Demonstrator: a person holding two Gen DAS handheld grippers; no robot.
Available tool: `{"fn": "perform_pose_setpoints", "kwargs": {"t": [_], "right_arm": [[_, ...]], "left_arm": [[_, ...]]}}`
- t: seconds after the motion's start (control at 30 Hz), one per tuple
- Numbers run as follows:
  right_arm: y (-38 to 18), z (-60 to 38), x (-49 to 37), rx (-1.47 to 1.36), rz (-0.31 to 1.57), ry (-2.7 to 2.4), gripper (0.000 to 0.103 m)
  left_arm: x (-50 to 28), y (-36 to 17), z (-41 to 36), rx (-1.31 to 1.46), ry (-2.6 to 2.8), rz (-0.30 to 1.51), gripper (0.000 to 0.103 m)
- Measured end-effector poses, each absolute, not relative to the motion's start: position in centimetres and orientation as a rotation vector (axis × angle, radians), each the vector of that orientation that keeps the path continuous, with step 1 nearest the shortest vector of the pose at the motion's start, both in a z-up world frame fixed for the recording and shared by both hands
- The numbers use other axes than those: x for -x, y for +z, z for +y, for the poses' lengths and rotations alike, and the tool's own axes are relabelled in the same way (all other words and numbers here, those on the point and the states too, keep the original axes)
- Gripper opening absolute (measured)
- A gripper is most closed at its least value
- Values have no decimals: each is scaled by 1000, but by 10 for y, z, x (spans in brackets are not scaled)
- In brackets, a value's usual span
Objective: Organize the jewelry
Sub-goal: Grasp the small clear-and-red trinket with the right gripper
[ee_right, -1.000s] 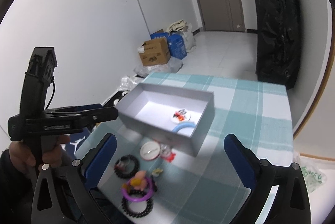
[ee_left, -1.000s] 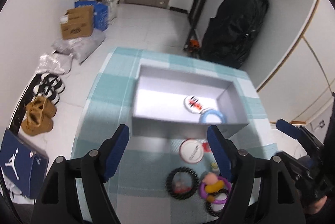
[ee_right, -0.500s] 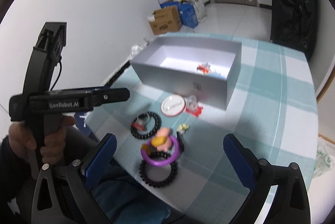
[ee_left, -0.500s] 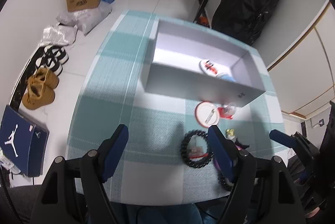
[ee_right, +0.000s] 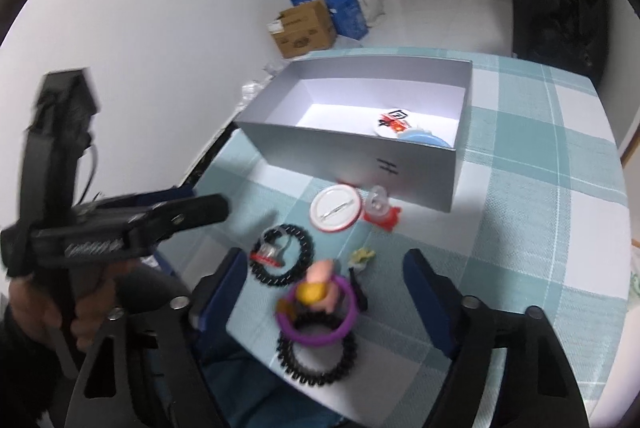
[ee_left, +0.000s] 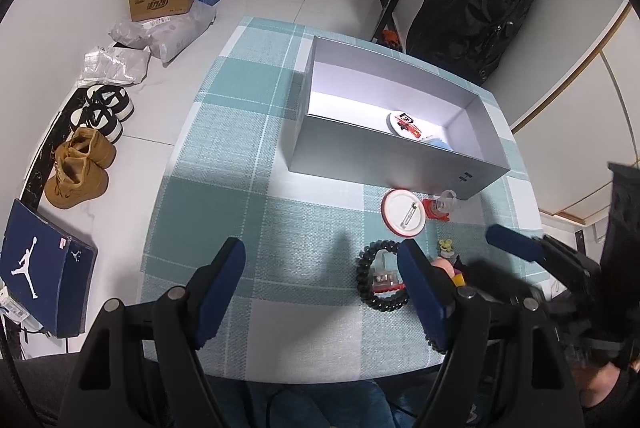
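The left gripper (ee_left: 322, 278) hangs over the near part of the checked tablecloth (ee_left: 224, 156) with its blue fingers wide apart and nothing between them, and the right gripper (ee_right: 326, 292) is likewise spread open, poised above the purple ring (ee_right: 318, 312) without touching it. Only the left wrist view takes in the floor at nine o'clock: the tan boots (ee_left: 78, 168), the black-and-white shoes (ee_left: 102, 108) and the blue shoebox (ee_left: 44, 270). It also half hides the purple ring behind its own right finger. The right wrist view is the one that lays the loose jewelry out clearly: the purple ring rests on a black coil bracelet (ee_right: 318, 356), a pink and yellow charm (ee_right: 316, 284) sits within it, a second black beaded bracelet (ee_right: 282, 254) lies just beside at ten o'clock, and the round white badge (ee_right: 336, 208) and red clip (ee_right: 382, 212) lie at twelve o'clock, close against the grey box (ee_right: 352, 152). That box is open-topped, its long axis running across the table from left to right, and holds a printed badge (ee_right: 394, 122) and a blue ring (ee_right: 424, 138) at its right end. The same view shows a hand (ee_right: 48, 308) holding the left gripper at nine o'clock, blurred
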State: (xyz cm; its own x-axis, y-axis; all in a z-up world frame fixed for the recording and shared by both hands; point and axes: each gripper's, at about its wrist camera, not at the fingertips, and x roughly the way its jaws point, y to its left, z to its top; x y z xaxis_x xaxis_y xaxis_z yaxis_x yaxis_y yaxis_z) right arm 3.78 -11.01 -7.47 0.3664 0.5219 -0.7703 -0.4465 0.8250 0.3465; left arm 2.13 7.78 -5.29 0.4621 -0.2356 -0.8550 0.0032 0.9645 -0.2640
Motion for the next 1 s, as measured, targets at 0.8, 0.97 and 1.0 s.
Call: {"fn": "perform_pose_setpoints", "kwargs": {"t": [0.8, 0.97, 1.0], "right_arm": [[-90, -96, -80, -95, 1060, 424, 17], [-85, -106, -77, -139, 1057, 431, 17], [-84, -107, -76, -145, 1054, 435, 17]], "left_arm": [[-26, -56, 85, 253, -210, 1089, 75], [-28, -58, 74, 215, -220, 1101, 75], [-28, -59, 74, 214, -225, 1106, 75]]}}
